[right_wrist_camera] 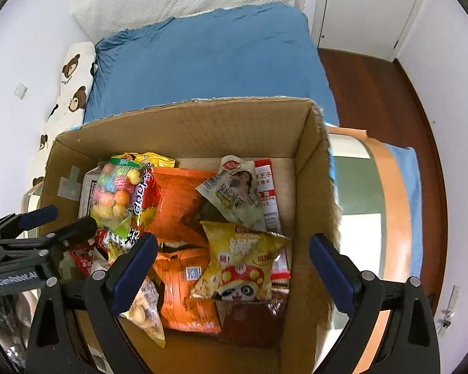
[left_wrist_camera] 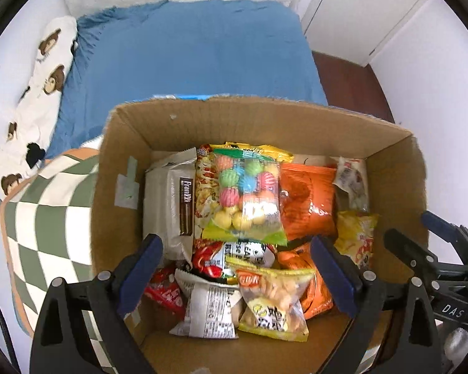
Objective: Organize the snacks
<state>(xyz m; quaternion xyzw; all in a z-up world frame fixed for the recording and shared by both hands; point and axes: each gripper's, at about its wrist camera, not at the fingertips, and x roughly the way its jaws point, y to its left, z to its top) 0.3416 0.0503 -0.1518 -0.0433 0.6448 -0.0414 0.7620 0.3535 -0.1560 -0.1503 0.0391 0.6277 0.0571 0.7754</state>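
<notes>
A cardboard box stands on the bed and holds several snack packs. A clear bag of coloured balls lies on top, with a white cookie pack to its left and orange bags to its right. My left gripper hovers open and empty over the box's near side. My right gripper hovers open and empty over the box's right half, above a yellow mushroom-print bag. The right gripper also shows at the right edge of the left wrist view.
A blue bedsheet lies beyond the box, with a bear-print pillow at the left. A green-and-white checked blanket lies under the box. Dark wood floor and white doors are at the right.
</notes>
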